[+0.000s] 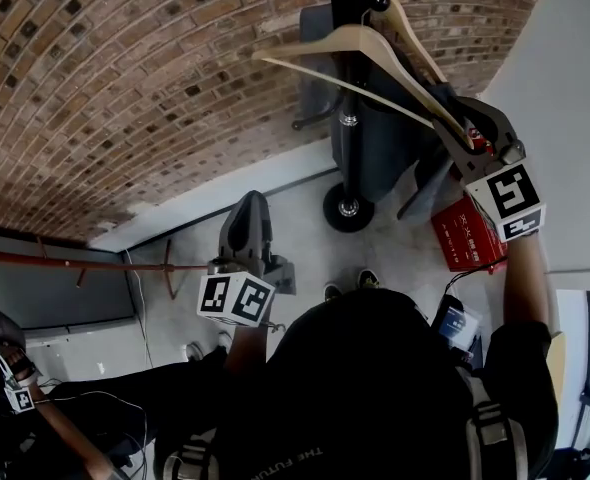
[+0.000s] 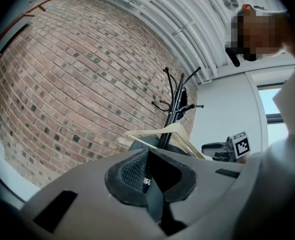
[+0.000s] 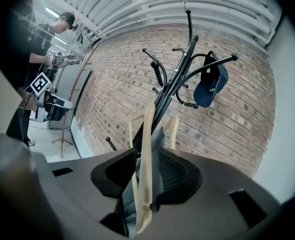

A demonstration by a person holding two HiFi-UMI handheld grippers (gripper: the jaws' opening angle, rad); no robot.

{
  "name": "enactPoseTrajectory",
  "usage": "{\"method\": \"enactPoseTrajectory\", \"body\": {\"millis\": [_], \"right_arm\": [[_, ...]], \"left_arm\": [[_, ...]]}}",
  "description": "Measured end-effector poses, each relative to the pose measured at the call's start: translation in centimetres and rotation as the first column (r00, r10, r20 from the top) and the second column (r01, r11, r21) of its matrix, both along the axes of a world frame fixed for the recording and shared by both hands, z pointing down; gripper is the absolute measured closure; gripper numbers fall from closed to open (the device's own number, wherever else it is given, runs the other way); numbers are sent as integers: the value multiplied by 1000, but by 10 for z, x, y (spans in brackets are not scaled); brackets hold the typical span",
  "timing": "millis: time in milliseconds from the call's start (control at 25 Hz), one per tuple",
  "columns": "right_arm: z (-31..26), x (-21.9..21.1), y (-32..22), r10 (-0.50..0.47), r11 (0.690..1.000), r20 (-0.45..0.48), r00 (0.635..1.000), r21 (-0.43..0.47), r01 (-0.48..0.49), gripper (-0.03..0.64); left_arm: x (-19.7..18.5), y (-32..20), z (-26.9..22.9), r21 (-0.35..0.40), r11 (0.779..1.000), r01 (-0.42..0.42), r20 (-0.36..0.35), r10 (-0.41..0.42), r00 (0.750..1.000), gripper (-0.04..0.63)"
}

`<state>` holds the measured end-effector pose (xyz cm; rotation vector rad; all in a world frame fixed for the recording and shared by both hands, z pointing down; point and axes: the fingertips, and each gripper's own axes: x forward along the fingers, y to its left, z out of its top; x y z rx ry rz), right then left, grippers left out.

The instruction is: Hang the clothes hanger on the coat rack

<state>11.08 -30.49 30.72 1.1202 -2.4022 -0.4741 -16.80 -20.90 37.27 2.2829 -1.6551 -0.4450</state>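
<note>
A pale wooden hanger [image 1: 355, 48] hangs by its hook at the top of the black coat rack [image 1: 350, 118], in front of the brick wall. My right gripper [image 1: 458, 120] is up at the hanger's right end. In the right gripper view that hanger arm [image 3: 146, 154] runs between the parted jaws of my right gripper [image 3: 142, 179], with a gap on its left side, so it is open. My left gripper [image 1: 247, 213] is held lower, apart from the rack, and is shut on nothing. In the left gripper view, the hanger [image 2: 172, 130] and rack [image 2: 175, 104] lie beyond my left gripper [image 2: 148, 176].
A second wooden hanger [image 3: 173, 129], a blue cap [image 3: 211, 86] and a grey garment [image 1: 385, 138] also hang on the rack. A red box [image 1: 467, 233] lies on the floor by the rack's base [image 1: 347, 210]. Another person [image 3: 42, 74] stands at the far left.
</note>
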Motion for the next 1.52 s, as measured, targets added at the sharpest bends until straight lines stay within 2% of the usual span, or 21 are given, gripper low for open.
{"method": "enactPoseTrajectory", "body": {"millis": [320, 640, 760, 880, 1000, 1520], "right_arm": [[-24, 1, 35, -8, 997, 90, 996, 72, 1, 492], [-2, 0, 55, -18, 1000, 163, 986, 22, 15, 500], [13, 7, 65, 3, 1000, 198, 980, -13, 0, 562], [23, 11, 73, 24, 997, 278, 960, -74, -4, 595], [34, 11, 76, 43, 992, 346, 937, -123, 0, 598], [48, 2, 66, 42, 990, 337, 941, -138, 6, 598]], "left_arm": [[15, 3, -2, -12, 1000, -29, 1, 29, 1000, 574], [23, -6, -3, 2, 999, -50, 8, 50, 999, 574], [27, 0, 4, -21, 998, -59, 8, 59, 998, 574], [27, 2, 4, -28, 998, -60, 6, 60, 998, 574], [24, 0, 4, -25, 998, -55, 5, 55, 998, 574], [19, -10, 11, -37, 998, -49, 13, 50, 999, 574]]}}
